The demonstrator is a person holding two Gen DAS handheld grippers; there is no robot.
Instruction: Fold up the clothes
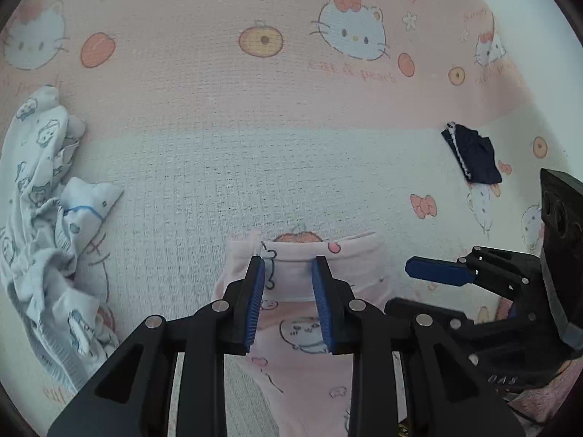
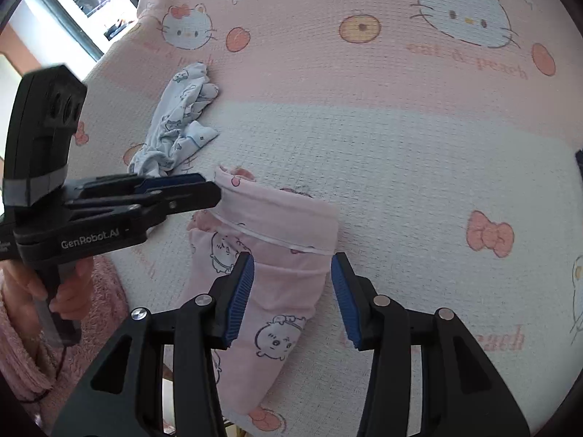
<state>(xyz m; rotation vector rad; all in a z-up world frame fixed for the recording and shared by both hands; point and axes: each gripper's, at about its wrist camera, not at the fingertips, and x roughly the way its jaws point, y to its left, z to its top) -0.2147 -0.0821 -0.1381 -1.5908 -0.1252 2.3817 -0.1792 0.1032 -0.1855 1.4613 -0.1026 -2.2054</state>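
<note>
A pink garment with cartoon prints (image 1: 302, 331) lies partly folded on the bed sheet, its top folded over; it also shows in the right wrist view (image 2: 269, 255). My left gripper (image 1: 288, 276) is open above its folded upper edge, holding nothing. In the right wrist view the left gripper (image 2: 204, 189) reaches the garment's left corner. My right gripper (image 2: 291, 291) is open over the garment's lower right part, empty. It shows at the right in the left wrist view (image 1: 430, 273).
A crumpled white-and-blue printed garment (image 1: 47, 225) lies at the left, also in the right wrist view (image 2: 178, 123). A small dark navy cloth (image 1: 473, 153) lies at the right. The pink-and-white cat-print sheet (image 1: 255, 145) covers the bed. A window (image 2: 80, 3) is far left.
</note>
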